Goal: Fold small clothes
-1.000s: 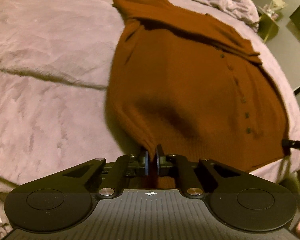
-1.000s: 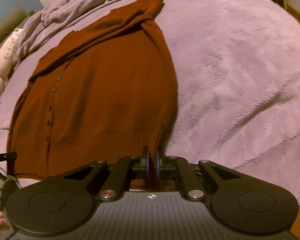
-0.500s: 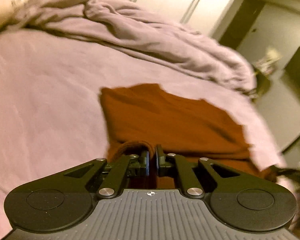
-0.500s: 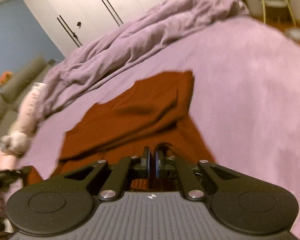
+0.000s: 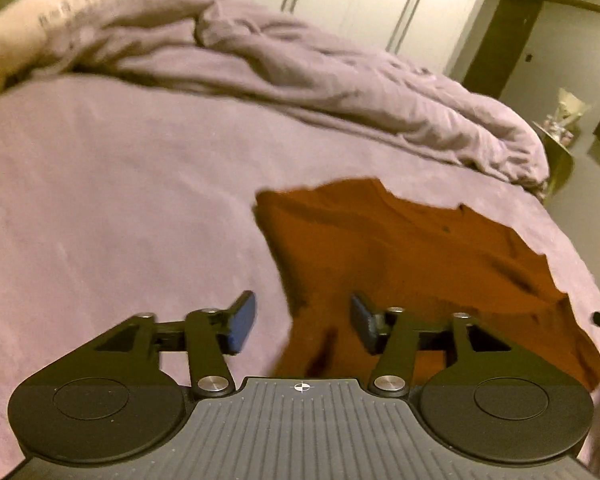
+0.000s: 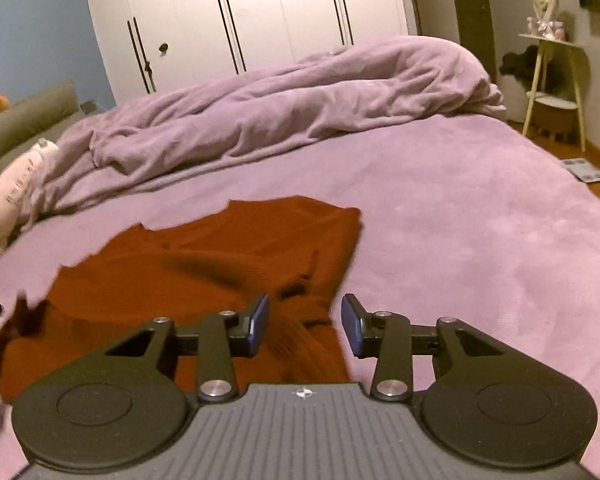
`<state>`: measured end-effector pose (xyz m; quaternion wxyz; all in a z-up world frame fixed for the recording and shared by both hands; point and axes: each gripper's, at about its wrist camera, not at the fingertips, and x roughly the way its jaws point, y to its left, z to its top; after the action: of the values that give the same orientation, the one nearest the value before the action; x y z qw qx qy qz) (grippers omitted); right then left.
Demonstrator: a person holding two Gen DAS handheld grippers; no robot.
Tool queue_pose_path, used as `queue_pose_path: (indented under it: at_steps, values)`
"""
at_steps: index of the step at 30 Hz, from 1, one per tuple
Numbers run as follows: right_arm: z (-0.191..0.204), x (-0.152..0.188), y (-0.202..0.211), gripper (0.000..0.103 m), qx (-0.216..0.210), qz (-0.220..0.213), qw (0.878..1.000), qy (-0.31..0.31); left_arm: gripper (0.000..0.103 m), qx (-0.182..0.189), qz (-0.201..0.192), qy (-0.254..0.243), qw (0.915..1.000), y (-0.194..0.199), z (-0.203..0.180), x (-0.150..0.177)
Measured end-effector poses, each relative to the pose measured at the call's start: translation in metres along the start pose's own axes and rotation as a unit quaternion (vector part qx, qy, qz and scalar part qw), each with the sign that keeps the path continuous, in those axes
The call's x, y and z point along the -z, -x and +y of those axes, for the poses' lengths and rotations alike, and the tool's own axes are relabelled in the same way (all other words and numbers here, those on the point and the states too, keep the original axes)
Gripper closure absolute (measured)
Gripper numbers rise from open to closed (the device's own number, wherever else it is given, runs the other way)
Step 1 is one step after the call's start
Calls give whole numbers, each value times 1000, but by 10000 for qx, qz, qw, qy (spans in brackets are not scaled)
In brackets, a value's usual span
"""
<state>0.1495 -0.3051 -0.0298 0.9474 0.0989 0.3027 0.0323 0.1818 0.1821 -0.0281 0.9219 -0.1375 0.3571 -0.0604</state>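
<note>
- The rust-brown cardigan (image 5: 400,264) lies on the purple bed cover (image 5: 120,200), on the near side of the heaped duvet (image 6: 280,100) and well apart from it. It looks doubled over on itself, with the hem end brought up toward the collar.
- The left gripper (image 5: 302,322) has its jaws wide apart and holds nothing. It hovers at the cardigan's left edge: one blue pad (image 5: 242,322) is over bare cover, the other over the knit.
- The right gripper (image 6: 304,326) is likewise spread and empty. It sits over the cardigan's right edge, where a bunched ridge of cloth lies between the pads (image 6: 258,324).
- Handling, as a judgement: this is a soft, limp knit, light but thick enough to hold some loft. It will sag and drape from any pinch, and stretch if pulled by one point. The plush cover should grip it, so dragging would likely rumple the lower layer.
- Where to take hold: pinch both layers at the side edges near the cardigan's corners, one gripper per side, and lift rather than slide. The ribbed hem band is firmer and should bear a pinch better than the open knit.
- A small row of buttons shows faintly near the collar; best kept out of the pinch.
</note>
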Motion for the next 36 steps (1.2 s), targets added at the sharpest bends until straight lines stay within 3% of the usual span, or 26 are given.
queue_pose_path:
  at_steps: [4, 11, 14, 15, 16, 17, 19, 24, 30, 33, 36]
  values:
    - [3, 10, -16, 64, -31, 339, 9990, 274, 36, 139, 306, -380, 9987, -18, -14, 10]
    - [24, 8, -37, 61, -177, 471, 9955, 805, 36, 208, 581, -307, 9976, -46, -21, 9]
    - [31, 7, -45, 60, -187, 540, 9927, 1062, 43, 234, 649, -402, 9968, -52, -23, 5]
    - [34, 6, -46, 67, -171, 545, 9914, 1174, 54, 192, 616, -469, 9968, -53, -25, 4]
    - [38, 7, -47, 86, -167, 562, 9897, 1304, 64, 166, 591, -539, 9967, -52, -26, 3]
    - [42, 8, -48, 96, -112, 602, 9876, 1445, 67, 86, 553, -612, 9966, -52, -28, 3]
    - [47, 12, -47, 98, -47, 681, 9847, 1606, 81, -4, 486, -674, 9965, -48, -29, 3]
    - [62, 11, -23, 98, 31, 308, 9813, 1898, 94, -46, 122, -714, 9974, -18, -34, 1]
    - [75, -26, 4, 98, 212, -472, 9807, 1884, 94, 338, -615, -855, 9939, 20, -52, -38]
    - [83, -46, -3, 98, 464, -783, 9778, 1886, 94, 202, -906, -942, 9912, 14, -59, -61]
    - [85, -62, -27, 98, 641, -856, 9790, 1737, 94, 46, -848, -664, 9942, -11, -53, -75]
